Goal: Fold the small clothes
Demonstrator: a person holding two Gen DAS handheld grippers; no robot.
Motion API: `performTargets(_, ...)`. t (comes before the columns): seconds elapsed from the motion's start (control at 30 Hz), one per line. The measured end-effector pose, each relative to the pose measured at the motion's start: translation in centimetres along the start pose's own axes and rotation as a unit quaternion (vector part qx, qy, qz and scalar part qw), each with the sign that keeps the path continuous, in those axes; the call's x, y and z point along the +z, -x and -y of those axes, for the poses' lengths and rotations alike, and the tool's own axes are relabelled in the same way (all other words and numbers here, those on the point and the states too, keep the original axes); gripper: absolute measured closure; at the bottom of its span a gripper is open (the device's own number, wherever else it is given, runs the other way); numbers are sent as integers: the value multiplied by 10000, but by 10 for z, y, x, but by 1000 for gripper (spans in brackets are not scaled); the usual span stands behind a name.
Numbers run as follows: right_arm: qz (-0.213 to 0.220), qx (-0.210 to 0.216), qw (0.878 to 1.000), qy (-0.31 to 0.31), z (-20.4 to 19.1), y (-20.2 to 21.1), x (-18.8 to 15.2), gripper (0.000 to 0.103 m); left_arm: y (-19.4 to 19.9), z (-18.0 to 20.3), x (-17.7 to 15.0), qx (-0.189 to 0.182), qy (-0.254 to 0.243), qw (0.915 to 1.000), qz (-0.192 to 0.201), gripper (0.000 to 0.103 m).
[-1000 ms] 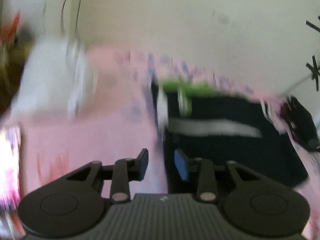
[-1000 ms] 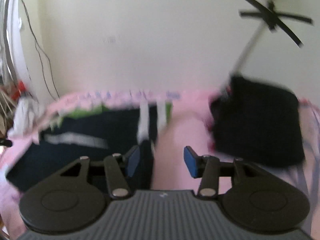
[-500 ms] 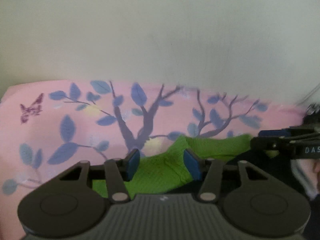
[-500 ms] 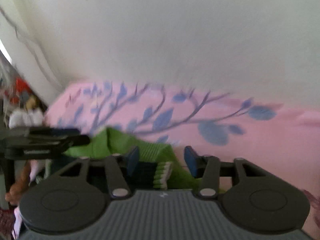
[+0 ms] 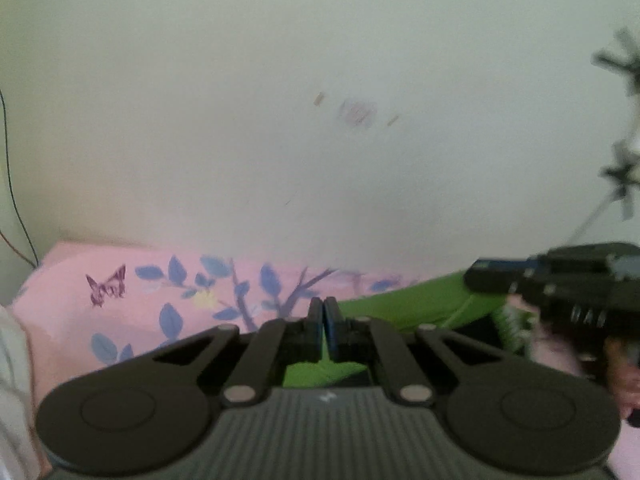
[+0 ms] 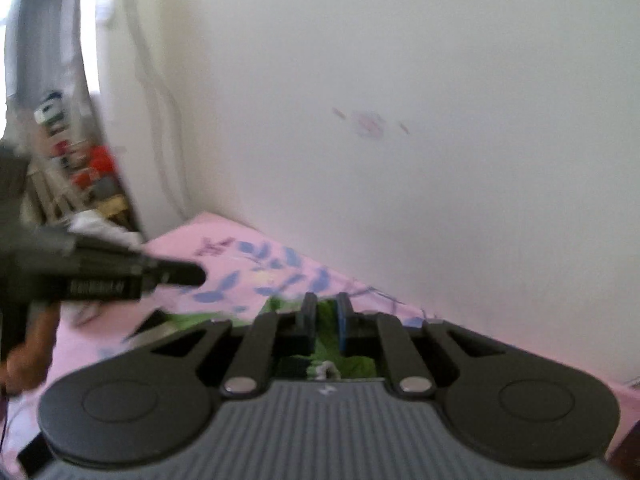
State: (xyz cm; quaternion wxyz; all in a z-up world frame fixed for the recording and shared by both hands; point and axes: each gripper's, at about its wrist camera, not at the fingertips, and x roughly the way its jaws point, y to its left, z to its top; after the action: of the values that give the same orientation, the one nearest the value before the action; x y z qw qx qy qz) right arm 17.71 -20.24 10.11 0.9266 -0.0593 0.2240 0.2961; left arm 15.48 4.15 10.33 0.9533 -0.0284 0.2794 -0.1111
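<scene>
while both tools pinch the far edge of the small dark top with the green band point(image 5: 400, 312), the step looks like the start of a fold. the top lies on the bed, on a pink sheet with blue leaves point(image 5: 168, 304), close to the pale wall point(image 5: 320, 120).

the left tool point(image 5: 324, 320) has its two blue tips pressed together, and green cloth shows right under and behind them, so it seems clamped on the green edge. the right tool point(image 6: 324, 320) is nearly together too, with green cloth sitting between its tips, so it is clamped on the same edge. seen from the left tool, the right tool comes in at 3 o'clock.

next, i think both tools must carry this edge back toward 6 o'clock, side by side and level, so the cloth lands flat and does not slip out.
</scene>
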Motion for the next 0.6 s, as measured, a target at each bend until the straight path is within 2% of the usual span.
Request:
performTargets(0.1, 378, 165, 9975, 571, -35, 57, -21, 101, 50, 6, -16, -126, -108, 9994, 300, 101)
performTargets(0.17, 487, 210, 9952, 826, -58, 91, -46, 101, 83, 0, -33, -192, -1, 9988, 440, 100)
performTargets(0.33, 326, 2, 9970, 695, -84, 150, -135, 101, 151, -31, -84, -170, 463, 9971, 573, 96)
performTargets(0.37, 262, -112, 9971, 703, -88, 155, -152, 101, 160, -36, -96, -147, 556, 9969, 541, 92)
performTargets(0.43, 93, -197, 9987, 462, -90, 162, -184, 100, 167, -42, -113, -60, 700, 9967, 402, 71)
performTargets(0.47, 39, -135, 9997, 216, -87, 163, -194, 97, 167, -45, -122, 52, 767, 9966, 292, 48)
performTargets(0.5, 29, -129, 9999, -72, -82, 167, -202, 92, 166, -50, -128, 139, 811, 9963, 231, 40)
performTargets(0.53, 95, -167, 9992, -362, -75, 172, -206, 73, 168, -53, -133, 187, 864, 9959, 164, 40)
performTargets(0.57, 228, -257, 9977, -583, -72, 181, -208, 64, 166, -57, -138, 185, 977, 9950, 76, 39)
performTargets(0.6, 450, -419, 9952, -755, -65, 190, -207, 63, 163, -63, -141, 149, 1165, 9931, -10, 32)
